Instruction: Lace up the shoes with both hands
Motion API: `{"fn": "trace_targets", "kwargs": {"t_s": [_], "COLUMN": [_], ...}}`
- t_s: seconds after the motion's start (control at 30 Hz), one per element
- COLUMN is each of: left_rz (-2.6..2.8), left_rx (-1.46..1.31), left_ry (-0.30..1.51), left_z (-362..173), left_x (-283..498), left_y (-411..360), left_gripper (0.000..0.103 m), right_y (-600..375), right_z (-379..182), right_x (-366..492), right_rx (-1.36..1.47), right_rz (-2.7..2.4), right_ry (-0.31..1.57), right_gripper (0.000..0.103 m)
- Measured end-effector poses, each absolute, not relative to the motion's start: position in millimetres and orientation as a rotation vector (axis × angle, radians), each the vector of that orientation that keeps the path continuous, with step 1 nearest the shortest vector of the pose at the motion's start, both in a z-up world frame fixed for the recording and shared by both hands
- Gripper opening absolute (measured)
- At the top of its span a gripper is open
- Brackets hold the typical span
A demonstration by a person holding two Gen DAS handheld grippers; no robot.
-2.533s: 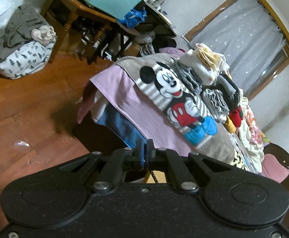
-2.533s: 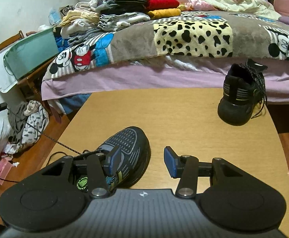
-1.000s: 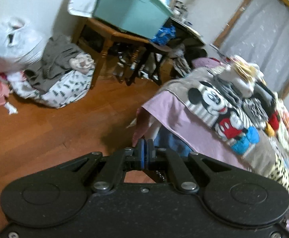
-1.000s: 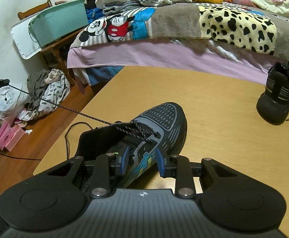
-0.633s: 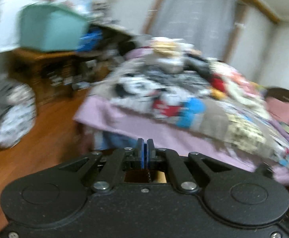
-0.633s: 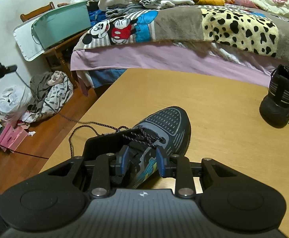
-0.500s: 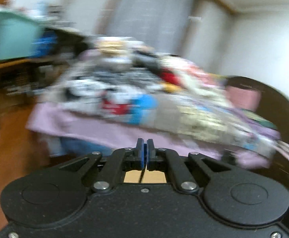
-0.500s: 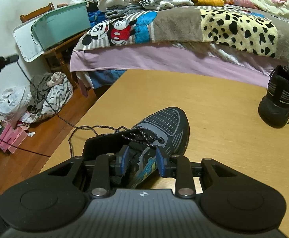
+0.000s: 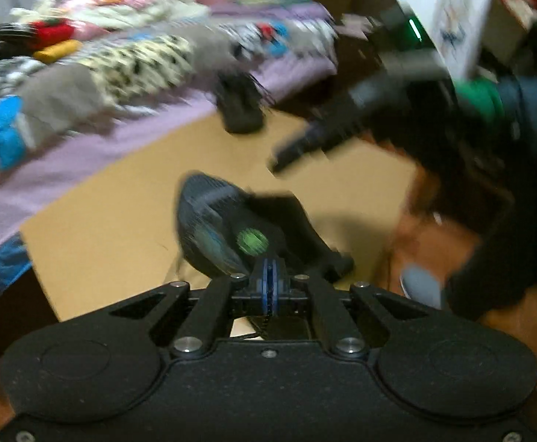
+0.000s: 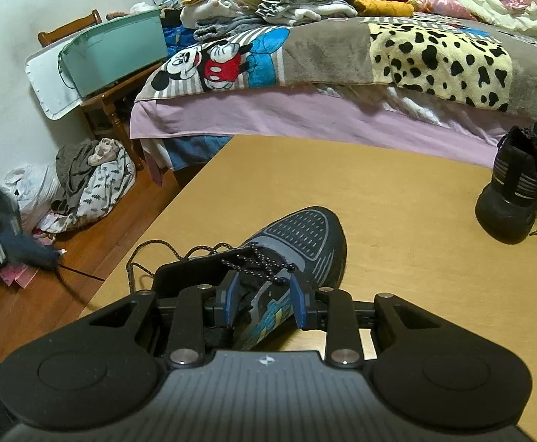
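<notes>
A dark blue shoe lies on the tan table. My right gripper is shut on its side wall, one pad inside the opening and one outside. A speckled black lace loops slack off the eyelets onto the table and over its left edge. My left gripper hangs blurred beside that edge, with a dark strand trailing from its tip. In the left wrist view its pads are pressed together just behind the shoe; the right gripper shows blurred above.
A second black shoe stands at the table's far right corner. A bed piled with blankets and folded clothes borders the far edge. A chair with a green bin and a clothes heap lie on the left.
The left gripper swung and rolled from facing the floor and bed to facing the shoe, sinking toward the table's left edge. The taut lace went slack. The right gripper kept still.
</notes>
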State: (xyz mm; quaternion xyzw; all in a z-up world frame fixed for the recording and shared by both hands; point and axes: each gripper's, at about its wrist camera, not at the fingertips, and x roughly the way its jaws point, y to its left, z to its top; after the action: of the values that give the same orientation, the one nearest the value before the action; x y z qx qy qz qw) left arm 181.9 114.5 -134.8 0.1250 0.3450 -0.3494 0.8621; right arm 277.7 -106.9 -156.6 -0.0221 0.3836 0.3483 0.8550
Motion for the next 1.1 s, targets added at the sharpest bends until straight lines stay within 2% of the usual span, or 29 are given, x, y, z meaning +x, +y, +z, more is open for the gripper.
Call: {"fn": "trace_targets", "kwargs": {"t_s": [0.17,0.4,0.5,0.6,0.83,1.1], "left_rz": [-0.718,-0.552,-0.523,-0.498,-0.452,-0.678], "left_rx": [0.320,0.078,0.063,0.028,-0.010,0.449], "left_ry": [0.789,0.823,0.840,0.830,0.770,0.877], "left_z": [-157.9,-177.1,-183.2,-179.5,-163.4,-200.9], "left_x": [186.5,229.2,239.0,238.5,223.2,185.8], "left_y": [102.9,138.9,132.8,137.3,168.6,123.9], "left_gripper": [0.000,0.000,0.002,0.036,0.037,0.036], "right_y": [-109.3,-112.3,-113.1,-113.9,-114.4,-107.7], "right_z": [-156.0,-158.6,-160.2,-161.2,-160.8,-161.2], "right_x": [279.0,281.4,283.4,285.6,286.9,279.9], "right_rx": [-0.041,-0.039,-0.039,-0.040,-0.040,-0.066], "right_rz": [0.735,0.738,0.737,0.735,0.737,0.761], "right_ry": [0.804,0.809,0.813,0.814,0.808,0.808], "right_gripper": [0.031,0.031,0.031,0.031,0.031,0.031]}}
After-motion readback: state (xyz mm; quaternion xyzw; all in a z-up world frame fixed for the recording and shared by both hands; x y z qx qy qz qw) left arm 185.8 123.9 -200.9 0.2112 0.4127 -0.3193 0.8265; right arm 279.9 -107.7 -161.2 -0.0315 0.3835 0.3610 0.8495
